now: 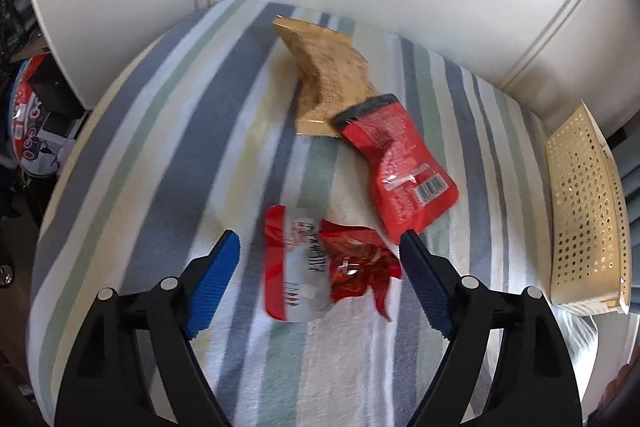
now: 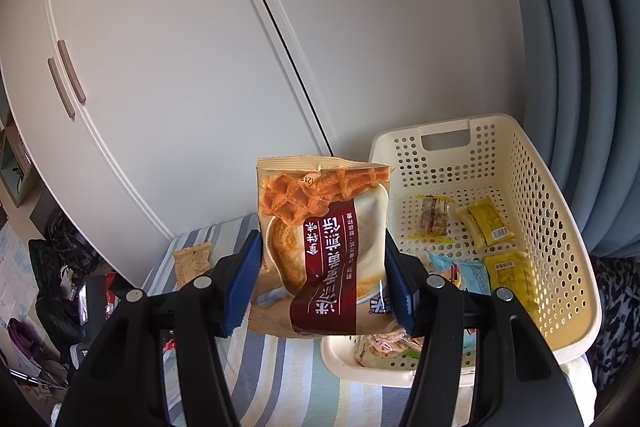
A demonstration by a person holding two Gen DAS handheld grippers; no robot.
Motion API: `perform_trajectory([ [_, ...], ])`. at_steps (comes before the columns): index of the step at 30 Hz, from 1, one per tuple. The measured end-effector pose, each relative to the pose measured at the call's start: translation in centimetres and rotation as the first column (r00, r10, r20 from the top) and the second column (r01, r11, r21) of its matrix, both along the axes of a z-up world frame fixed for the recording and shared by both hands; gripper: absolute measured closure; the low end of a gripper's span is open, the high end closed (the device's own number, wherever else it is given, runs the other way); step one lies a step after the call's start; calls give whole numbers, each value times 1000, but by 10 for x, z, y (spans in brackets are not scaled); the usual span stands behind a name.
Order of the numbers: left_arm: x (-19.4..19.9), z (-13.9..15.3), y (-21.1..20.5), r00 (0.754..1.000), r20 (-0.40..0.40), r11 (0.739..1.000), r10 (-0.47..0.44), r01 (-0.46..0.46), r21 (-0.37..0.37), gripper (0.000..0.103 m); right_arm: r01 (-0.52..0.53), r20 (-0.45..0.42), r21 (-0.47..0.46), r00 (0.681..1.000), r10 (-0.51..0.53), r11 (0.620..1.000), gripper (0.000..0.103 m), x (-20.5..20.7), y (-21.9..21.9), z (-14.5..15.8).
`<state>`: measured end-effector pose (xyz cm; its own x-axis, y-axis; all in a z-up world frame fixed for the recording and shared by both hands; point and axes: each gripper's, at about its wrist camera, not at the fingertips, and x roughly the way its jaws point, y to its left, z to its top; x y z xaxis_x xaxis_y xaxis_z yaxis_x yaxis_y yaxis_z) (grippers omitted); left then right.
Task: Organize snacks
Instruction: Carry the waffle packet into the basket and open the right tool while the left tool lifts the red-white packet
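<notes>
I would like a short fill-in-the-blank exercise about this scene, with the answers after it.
1. The right gripper holds a waffle packet just left of the cream ____.
2. The left gripper is ____ over a red-and-white packet.
3. The packets outside the basket lie on a ____ cloth.

Answers: basket; open; striped
</notes>
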<state>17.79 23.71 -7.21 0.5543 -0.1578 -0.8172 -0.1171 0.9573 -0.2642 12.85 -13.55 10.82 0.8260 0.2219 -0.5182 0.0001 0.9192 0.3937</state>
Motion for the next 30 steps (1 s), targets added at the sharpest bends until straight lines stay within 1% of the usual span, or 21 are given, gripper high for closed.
perform_trajectory([
  [4,2,-2,-15,999,-19,998,-45,45,35,20,16,-9,12,1000,-16,1000,45,1,-2,-1],
  [7,4,-4,-26,997,-34,993,-72,74,94,21,23,-8,14,1000,-23,1000,45,0,-3,-1],
  [8,4,-4,-27,996,-36,992,-76,79,98,27,23,-11,11,1000,-23,1000,45,1,-2,-2],
  [11,3,-3,-29,996,-32,991,-88,90,95,27,23,-17,18,1000,-23,1000,45,1,-2,-2],
  [13,-1,1,-31,995,-7,990,-98,98,99,28,33,-11,12,999,-33,999,45,-1,-2,0],
  [16,-13,11,-36,992,59,987,-110,102,122,28,43,-12,19,999,-42,999,45,-2,-3,1],
  [18,-21,18,-37,988,99,988,-117,106,108,28,49,-12,14,999,-48,999,45,-3,-3,1],
  [20,-26,24,-40,985,121,988,-125,113,101,28,58,-11,11,998,-58,998,45,-5,-4,2],
  [23,-37,38,-48,974,171,986,-146,128,109,28,91,-9,-7,996,-92,996,45,-7,-9,4],
  [30,-52,67,-69,948,257,980,-189,164,116,28,156,-34,22,987,-155,987,45,-8,-33,2],
])
